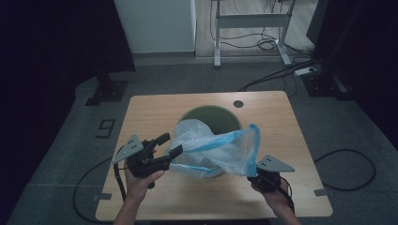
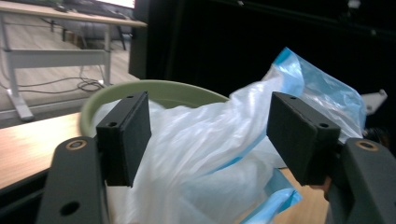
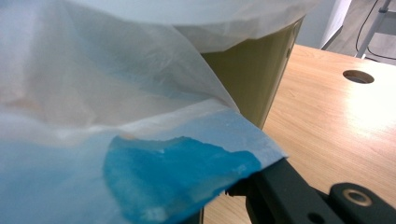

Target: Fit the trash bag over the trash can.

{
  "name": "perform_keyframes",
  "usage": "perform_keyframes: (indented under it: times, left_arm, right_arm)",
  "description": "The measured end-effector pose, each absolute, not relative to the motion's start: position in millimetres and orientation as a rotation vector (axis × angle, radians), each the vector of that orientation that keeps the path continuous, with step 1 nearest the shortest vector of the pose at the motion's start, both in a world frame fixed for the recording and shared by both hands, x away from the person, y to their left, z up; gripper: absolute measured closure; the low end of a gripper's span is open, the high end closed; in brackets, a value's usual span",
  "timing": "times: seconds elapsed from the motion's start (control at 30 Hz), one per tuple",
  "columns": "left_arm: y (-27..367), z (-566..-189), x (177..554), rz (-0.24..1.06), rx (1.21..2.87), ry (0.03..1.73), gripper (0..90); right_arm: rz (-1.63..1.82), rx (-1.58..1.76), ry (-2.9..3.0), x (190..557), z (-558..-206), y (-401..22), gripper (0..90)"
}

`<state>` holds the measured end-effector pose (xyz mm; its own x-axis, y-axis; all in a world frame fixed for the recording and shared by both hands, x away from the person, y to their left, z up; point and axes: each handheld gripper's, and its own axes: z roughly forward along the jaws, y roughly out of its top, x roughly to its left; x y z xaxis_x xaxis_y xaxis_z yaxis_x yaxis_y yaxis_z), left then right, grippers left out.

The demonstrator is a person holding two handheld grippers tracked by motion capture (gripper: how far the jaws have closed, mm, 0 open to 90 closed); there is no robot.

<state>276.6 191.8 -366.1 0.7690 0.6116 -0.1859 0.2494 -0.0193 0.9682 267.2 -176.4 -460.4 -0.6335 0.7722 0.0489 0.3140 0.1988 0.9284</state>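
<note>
Bag [image 1: 213,147] drapes over the green bin [image 1: 213,117], its blue rim clamped in the right gripper [image 1: 263,180] to hold it taut. Left gripper [image 1: 170,145] jaws stand apart, free to regrip the rim.

I see a wooden table [image 1: 155,112] with a round hole [image 1: 238,103] near its far edge. It stands on grey carpet [image 1: 61,154], where a dark "9" [image 1: 106,128] is marked to the left, near a black stand foot [image 1: 107,90]. Beyond, a white desk frame [image 1: 251,28] stands on a light floor, loose cables [image 1: 263,43] under it, next to a white panel [image 1: 157,26]. A power strip [image 1: 306,71] lies at the right, and a black cable [image 1: 349,171] loops on the carpet beside the table
</note>
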Motion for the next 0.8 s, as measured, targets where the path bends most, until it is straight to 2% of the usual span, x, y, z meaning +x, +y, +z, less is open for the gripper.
perform_keyframes:
  times: [0.13, 0.23, 0.3, 0.4, 0.43, 0.53, 0.63, 0.8]
  left_arm:
    - [178.1, -366.1, 284.3, 0.308, 1.666, 0.690, 26.0]
    - [168.2, -369.7, 289.8, 0.325, 1.711, 0.696, 27.7]
    - [162.7, -372.9, 290.7, 0.378, 1.736, 0.704, 36.7]
    - [160.5, -374.3, 291.7, 0.432, 1.724, 0.720, 61.2]
    - [160.8, -373.9, 292.9, 0.433, 1.720, 0.729, 68.8]
    - [162.4, -373.3, 296.8, 0.424, 1.714, 0.753, 83.3]
    - [163.7, -373.8, 297.6, 0.433, 1.696, 0.762, 87.8]
    - [164.8, -374.3, 298.3, 0.456, 1.651, 0.792, 89.4]
  right_arm:
    - [1.445, 1.026, 2.039, 268.0, -458.4, -178.0, 85.4]
    - [1.451, 1.030, 2.038, 267.7, -458.5, -179.0, 84.9]
    - [1.461, 1.034, 2.042, 266.8, -459.3, -179.7, 83.8]
    - [1.469, 1.029, 2.048, 264.7, -461.9, -179.7, 77.2]
    - [1.470, 1.026, 2.046, 263.1, -463.1, -179.6, 69.8]
    - [1.485, 1.012, 2.033, 252.7, -465.2, -182.7, 51.1]
    - [1.521, 1.003, 1.996, 238.0, -465.6, -193.0, 43.9]
    - [1.556, 0.986, 1.930, 208.9, -457.3, -212.9, 36.3]
